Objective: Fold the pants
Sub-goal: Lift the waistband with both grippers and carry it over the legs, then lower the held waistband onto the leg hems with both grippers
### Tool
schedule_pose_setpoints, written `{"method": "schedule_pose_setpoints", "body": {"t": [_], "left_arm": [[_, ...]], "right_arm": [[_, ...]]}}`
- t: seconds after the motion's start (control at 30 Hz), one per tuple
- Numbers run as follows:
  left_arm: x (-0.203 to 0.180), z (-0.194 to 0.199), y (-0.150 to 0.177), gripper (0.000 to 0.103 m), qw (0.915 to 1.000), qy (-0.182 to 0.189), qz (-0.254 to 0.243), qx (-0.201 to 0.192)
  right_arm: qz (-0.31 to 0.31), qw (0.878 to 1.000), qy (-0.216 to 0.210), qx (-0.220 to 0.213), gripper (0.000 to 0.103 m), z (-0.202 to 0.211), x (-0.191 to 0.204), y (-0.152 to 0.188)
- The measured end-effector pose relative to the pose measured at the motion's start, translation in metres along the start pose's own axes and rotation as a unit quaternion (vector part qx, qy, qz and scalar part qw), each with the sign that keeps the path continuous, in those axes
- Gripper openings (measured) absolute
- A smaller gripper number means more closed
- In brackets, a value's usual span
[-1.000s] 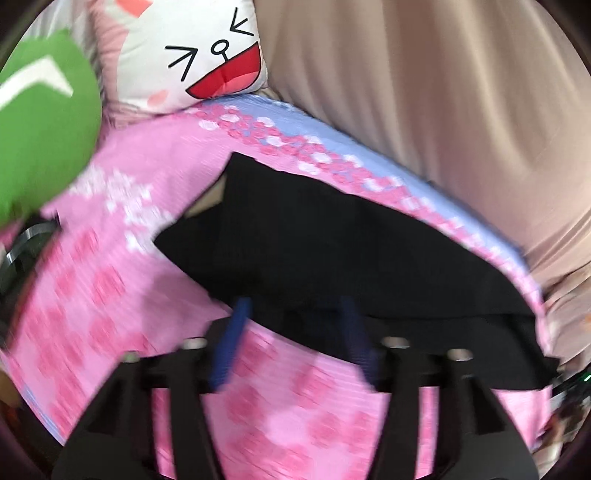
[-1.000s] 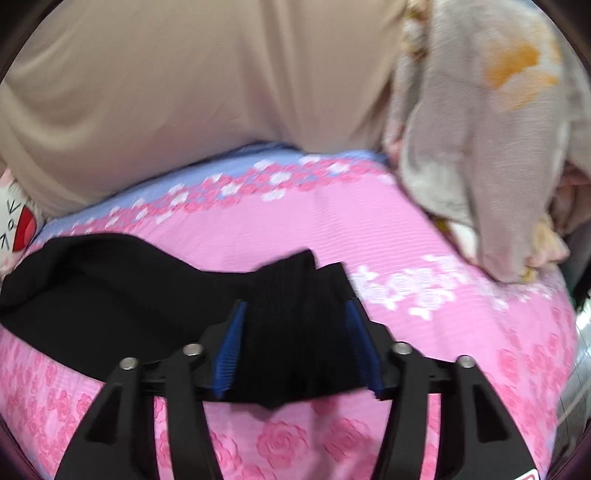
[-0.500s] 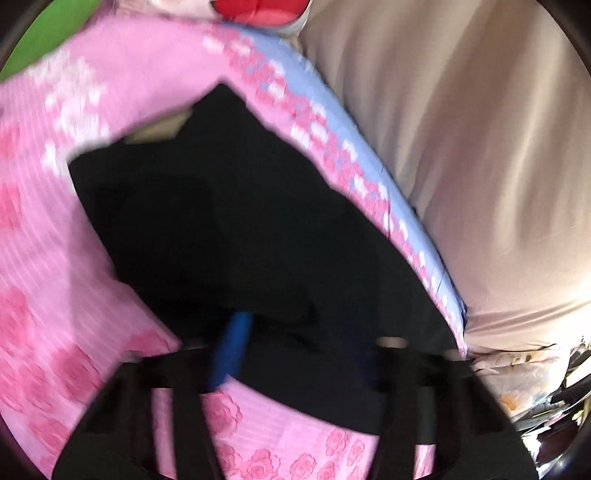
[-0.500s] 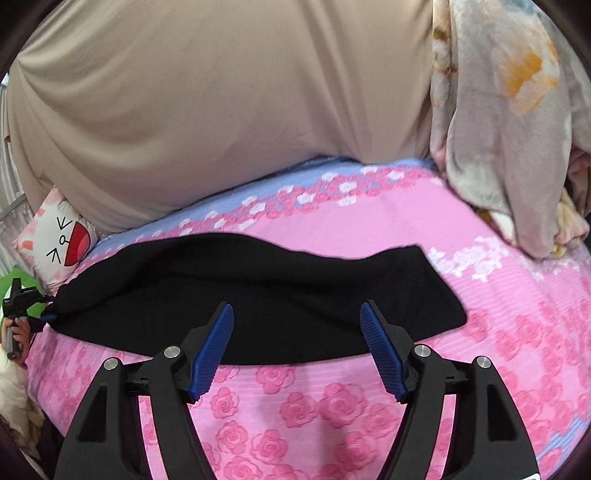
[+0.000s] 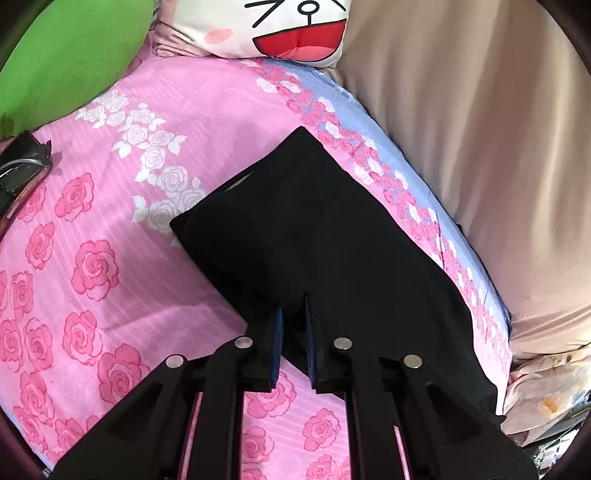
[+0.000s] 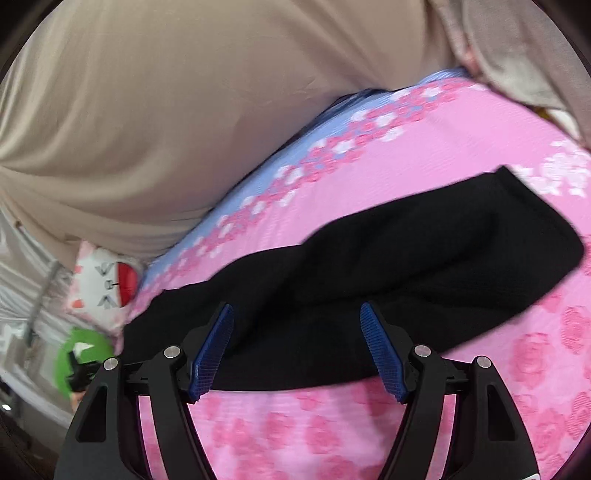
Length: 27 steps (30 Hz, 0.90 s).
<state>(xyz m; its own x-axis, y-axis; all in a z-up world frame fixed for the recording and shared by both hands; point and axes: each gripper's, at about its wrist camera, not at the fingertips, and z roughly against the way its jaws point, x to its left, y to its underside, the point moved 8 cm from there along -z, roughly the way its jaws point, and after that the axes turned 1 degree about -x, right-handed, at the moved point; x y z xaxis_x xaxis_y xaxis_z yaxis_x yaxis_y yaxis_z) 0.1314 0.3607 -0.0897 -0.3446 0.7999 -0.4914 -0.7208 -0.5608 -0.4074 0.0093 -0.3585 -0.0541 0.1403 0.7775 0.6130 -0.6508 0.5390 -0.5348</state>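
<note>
Bedsheet (image 5: pixel 110 229), pink w/ roses and a blue strip along the far edge, fills most of both views. Big tan cloth (image 5: pixel 480 155) hangs behind the bed, right by that blue strip. Black pants (image 5: pixel 332 236) lie flat on the sheet in a long band near the far side; in the right wrist view the pants (image 6: pixel 406 266) run from the lower left up to a rounded end at the right. Green pillow (image 5: pixel 62 55) sits at the top left corner of the bed, and a cartoon face pillow (image 5: pixel 295 26) w/ a red open mouth is next to it. Pale flowery blanket (image 6: pixel 517 48) sits bunched at the other end of the bed. Dark shiny thing (image 5: pixel 22 166) lies at the left edge, can't tell what it is.

Left gripper (image 5: pixel 293 317) is pinched tight on the near edge of the pants, blue pads squeezing the cloth. Right gripper (image 6: pixel 299 325) has its jaws wide apart, just over the near edge of the pants, pads not pressing on it
</note>
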Motion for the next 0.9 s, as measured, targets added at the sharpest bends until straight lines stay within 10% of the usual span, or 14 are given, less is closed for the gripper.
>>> {"method": "schedule_pose_setpoints", "body": {"t": [0.3, 0.37, 0.57, 0.73, 0.8, 0.9], "left_arm": [[-0.002, -0.007, -0.005, 0.01, 0.9995, -0.023, -0.02, 0.012], [-0.002, -0.008, -0.008, 0.01, 0.9992, -0.029, -0.024, 0.014], [-0.019, 0.012, -0.022, 0.01, 0.9973, -0.035, -0.063, -0.012], [0.0, -0.008, -0.005, 0.011, 0.9939, -0.077, -0.079, 0.009], [0.005, -0.014, 0.0, 0.011, 0.9937, -0.082, -0.076, 0.013], [0.004, -0.011, -0.001, 0.012, 0.9931, -0.087, -0.078, 0.005]], "right_arm": [[-0.06, 0.996, -0.013, 0.06, 0.067, -0.066, 0.007, -0.014], [-0.048, 0.997, 0.031, 0.056, 0.013, -0.081, 0.0, -0.027], [0.034, 0.997, -0.006, -0.064, 0.005, -0.006, 0.054, -0.065], [0.01, 0.995, 0.093, 0.017, 0.017, -0.008, -0.025, 0.012], [-0.042, 0.996, 0.071, 0.03, 0.019, -0.007, -0.052, 0.031], [-0.056, 0.997, 0.057, 0.01, 0.067, 0.018, -0.053, 0.028]]}}
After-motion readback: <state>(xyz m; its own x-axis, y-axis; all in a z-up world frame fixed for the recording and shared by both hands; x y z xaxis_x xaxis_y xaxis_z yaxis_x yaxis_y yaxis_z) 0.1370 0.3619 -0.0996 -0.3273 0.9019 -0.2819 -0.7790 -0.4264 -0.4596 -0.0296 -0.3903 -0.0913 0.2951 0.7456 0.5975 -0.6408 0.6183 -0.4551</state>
